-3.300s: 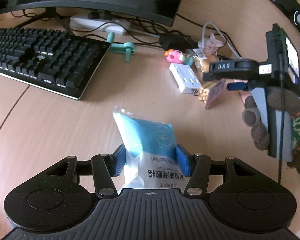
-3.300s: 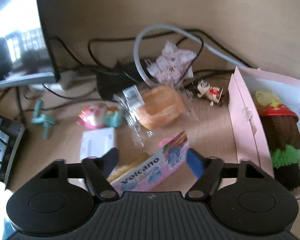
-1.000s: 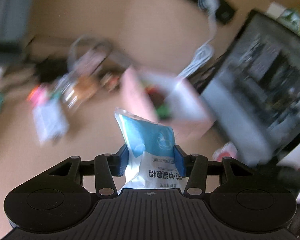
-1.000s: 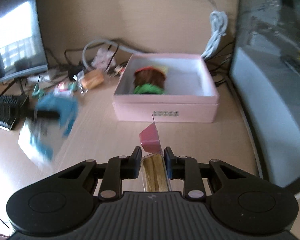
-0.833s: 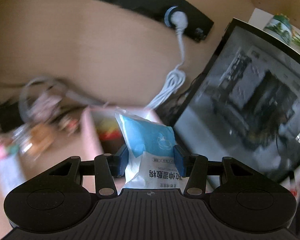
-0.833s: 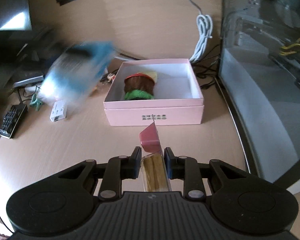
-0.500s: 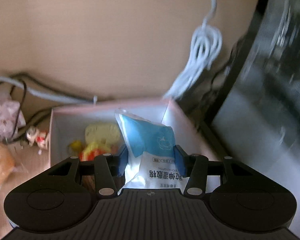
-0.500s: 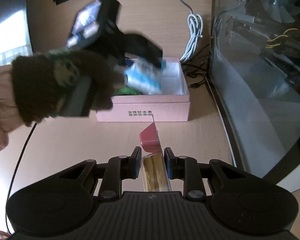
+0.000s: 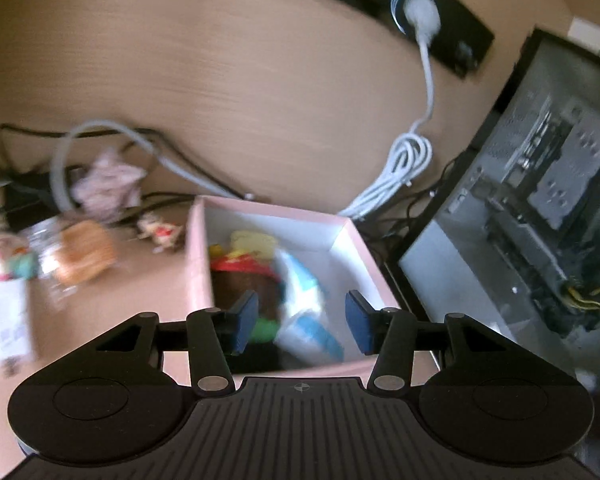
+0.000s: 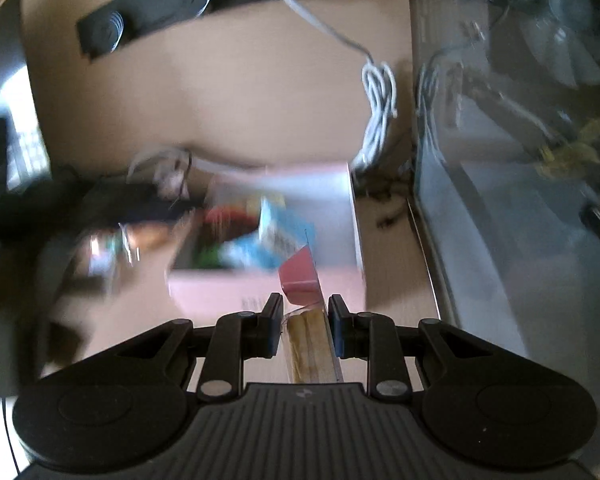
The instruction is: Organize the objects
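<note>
My left gripper (image 9: 301, 322) is open and empty above the near side of the pink box (image 9: 198, 256). The blue and white packet (image 9: 305, 308) lies inside the box beside a brown plush toy (image 9: 244, 280). My right gripper (image 10: 303, 326) is shut on a snack packet (image 10: 305, 312) with a pink top and yellow sticks inside, held in front of the pink box (image 10: 220, 288). The blue packet (image 10: 272, 240) shows in that box, blurred.
A wrapped bun (image 9: 82, 254), a white card (image 9: 4, 320), a small figure (image 9: 158, 230) and cables lie left of the box. A glass-sided computer case (image 9: 539, 220) stands right of it. A white coiled cable (image 9: 403, 168) hangs from a wall socket strip (image 9: 419, 12).
My left gripper has opened and let the blue packet drop into the pink box, then pulled back a little. My right gripper has moved closer to the box with the snack packet.
</note>
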The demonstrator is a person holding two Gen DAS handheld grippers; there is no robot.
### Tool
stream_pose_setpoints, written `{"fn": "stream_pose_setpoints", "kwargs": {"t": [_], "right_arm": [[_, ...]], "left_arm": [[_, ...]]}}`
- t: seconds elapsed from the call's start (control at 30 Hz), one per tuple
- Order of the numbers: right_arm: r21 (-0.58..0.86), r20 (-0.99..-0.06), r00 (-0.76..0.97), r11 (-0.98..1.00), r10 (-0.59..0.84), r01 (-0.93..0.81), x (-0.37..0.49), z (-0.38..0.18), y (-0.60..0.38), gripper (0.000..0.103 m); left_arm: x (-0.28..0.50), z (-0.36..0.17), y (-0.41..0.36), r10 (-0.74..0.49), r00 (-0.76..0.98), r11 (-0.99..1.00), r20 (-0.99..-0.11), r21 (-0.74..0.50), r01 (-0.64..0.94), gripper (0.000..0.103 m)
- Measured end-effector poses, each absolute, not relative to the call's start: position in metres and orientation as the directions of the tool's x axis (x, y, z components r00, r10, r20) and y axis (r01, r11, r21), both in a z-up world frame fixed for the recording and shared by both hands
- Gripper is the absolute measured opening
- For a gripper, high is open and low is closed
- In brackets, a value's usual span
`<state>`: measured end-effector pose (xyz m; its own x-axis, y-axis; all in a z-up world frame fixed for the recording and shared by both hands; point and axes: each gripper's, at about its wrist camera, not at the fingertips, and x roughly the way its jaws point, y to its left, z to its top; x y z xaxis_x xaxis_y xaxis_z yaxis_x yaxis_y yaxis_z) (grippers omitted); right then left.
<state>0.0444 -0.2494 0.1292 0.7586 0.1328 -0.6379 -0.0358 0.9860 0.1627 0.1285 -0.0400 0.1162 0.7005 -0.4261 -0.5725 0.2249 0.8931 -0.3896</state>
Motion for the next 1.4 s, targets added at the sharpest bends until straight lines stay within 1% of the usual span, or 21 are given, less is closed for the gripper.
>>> {"fn": "stream_pose_setpoints", "kwargs": {"t": [0.07, 0.2, 0.27, 0.33, 0.5, 0.53, 0.6, 0.63, 0.73, 0.87, 0.97, 1.0, 1.1, 1.17, 1.3, 1.37, 1.4], "right_arm": [[0.222, -0.610, 0.774, 0.974, 0.167, -0.036, 0.069, 0.136, -0.253, 0.024], [0.373, -0.612, 0.765, 0.926, 0.201, 0.055, 0.129, 0.131, -0.269, 0.024], [0.402, -0.619, 0.761, 0.910, 0.194, 0.096, 0.151, 0.124, -0.274, 0.024], [0.401, -0.640, 0.750, 0.906, 0.169, 0.138, 0.172, 0.117, -0.276, 0.024], [0.271, -0.661, 0.748, 0.948, 0.058, 0.166, 0.204, 0.101, -0.261, 0.025], [0.246, -0.669, 0.742, 0.953, 0.034, 0.178, 0.206, 0.097, -0.259, 0.029], [0.185, -0.684, 0.729, 0.961, -0.023, 0.204, 0.207, 0.093, -0.253, 0.063], [0.150, -0.676, 0.734, 0.965, -0.059, 0.216, 0.202, 0.093, -0.249, 0.067], [0.078, -0.655, 0.750, 0.980, -0.088, 0.183, 0.183, 0.096, -0.231, 0.069], [-0.025, -0.617, 0.783, 0.997, -0.077, 0.078, 0.137, 0.102, -0.192, 0.084], [-0.089, -0.613, 0.789, 0.996, -0.037, -0.023, 0.098, 0.101, -0.160, 0.087], [-0.091, -0.621, 0.784, 0.994, -0.016, -0.053, 0.088, 0.100, -0.150, 0.089], [-0.095, -0.655, 0.755, 0.988, 0.031, -0.122, 0.055, 0.091, -0.120, 0.092], [-0.105, -0.672, 0.739, 0.981, 0.050, -0.161, 0.039, 0.086, -0.104, 0.092], [-0.193, -0.654, 0.755, 0.956, 0.044, -0.223, 0.007, 0.080, -0.072, 0.093], [-0.207, -0.654, 0.755, 0.947, 0.054, -0.247, -0.003, 0.077, -0.063, 0.096], [-0.206, -0.657, 0.752, 0.946, 0.057, -0.251, -0.004, 0.075, -0.061, 0.097]], "left_arm": [[0.110, 0.115, -0.017, -0.422, 0.708, 0.895, -0.567, -0.385, 0.225, 0.053], [0.076, 0.095, 0.026, -0.377, 0.688, 0.908, -0.620, -0.395, 0.141, 0.053], [0.057, 0.088, 0.052, -0.341, 0.680, 0.916, -0.649, -0.393, 0.084, 0.052], [0.045, 0.079, 0.077, -0.309, 0.678, 0.913, -0.667, -0.407, 0.016, 0.052], [0.031, 0.069, 0.121, -0.238, 0.675, 0.914, -0.699, -0.396, -0.088, 0.052], [0.028, 0.069, 0.128, -0.229, 0.678, 0.913, -0.699, -0.395, -0.099, 0.052], [0.024, 0.069, 0.141, -0.215, 0.677, 0.914, -0.704, -0.390, -0.116, 0.052], [0.024, 0.066, 0.147, -0.206, 0.670, 0.915, -0.713, -0.383, -0.126, 0.052], [0.024, 0.059, 0.158, -0.187, 0.638, 0.922, -0.747, -0.357, -0.148, 0.052], [0.026, 0.050, 0.164, -0.210, 0.623, 0.924, -0.754, -0.361, -0.126, 0.052], [0.036, 0.050, 0.161, -0.226, 0.636, 0.925, -0.738, -0.367, -0.096, 0.052], [0.040, 0.052, 0.161, -0.230, 0.645, 0.924, -0.728, -0.371, -0.090, 0.052], [0.060, 0.061, 0.166, -0.219, 0.692, 0.933, -0.688, -0.356, -0.059, 0.052], [0.077, 0.068, 0.176, -0.171, 0.723, 0.948, -0.670, -0.312, -0.066, 0.053], [0.111, 0.074, 0.203, -0.027, 0.777, 0.964, -0.629, -0.222, -0.146, 0.052], [0.131, 0.070, 0.212, 0.031, 0.773, 0.970, -0.633, -0.167, -0.175, 0.052], [0.140, 0.067, 0.215, 0.039, 0.766, 0.970, -0.642, -0.160, -0.183, 0.052]]}}
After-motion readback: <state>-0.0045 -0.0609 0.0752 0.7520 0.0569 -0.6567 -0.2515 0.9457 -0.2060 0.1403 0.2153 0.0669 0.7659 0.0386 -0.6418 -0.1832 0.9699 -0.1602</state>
